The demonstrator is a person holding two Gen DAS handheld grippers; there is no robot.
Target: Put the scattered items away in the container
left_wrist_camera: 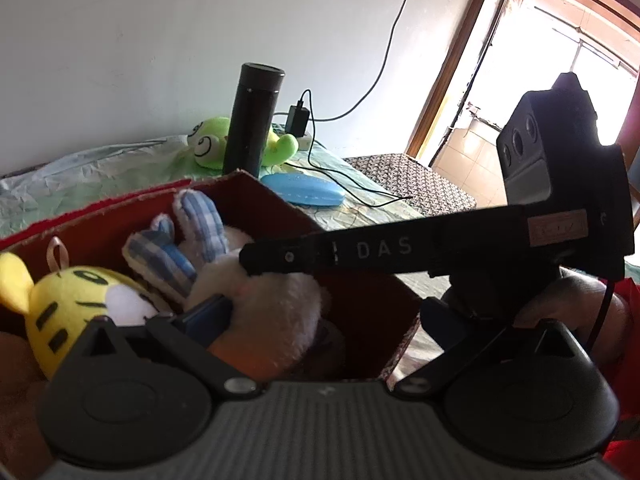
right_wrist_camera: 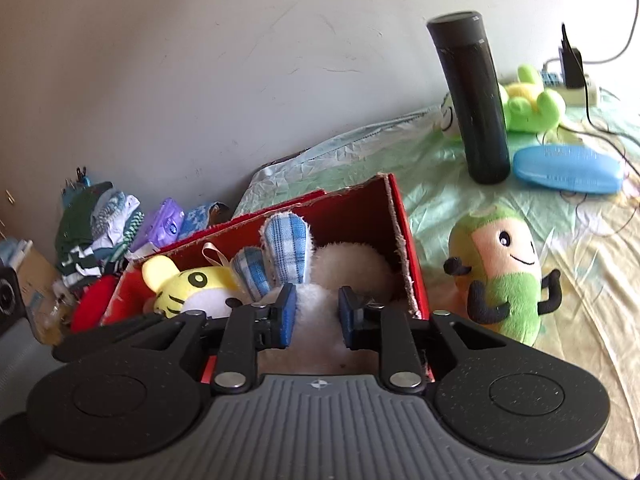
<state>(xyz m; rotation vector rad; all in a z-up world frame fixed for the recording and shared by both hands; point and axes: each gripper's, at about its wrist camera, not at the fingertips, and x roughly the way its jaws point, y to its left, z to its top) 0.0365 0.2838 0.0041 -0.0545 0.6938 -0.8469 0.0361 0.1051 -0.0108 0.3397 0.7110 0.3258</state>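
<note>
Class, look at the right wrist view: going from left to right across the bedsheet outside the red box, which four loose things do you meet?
Tall black cylindrical flask → standing green-and-peach smiling plush doll → lime-green plush frog lying behind → flat blue oval plastic case.

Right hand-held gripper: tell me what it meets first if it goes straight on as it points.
The right hand-held gripper already has the white plush rabbit between its fingers, inside the red box. Going straight on, it would likely push into the rabbit's fluffy body; depth is unclear.
</note>
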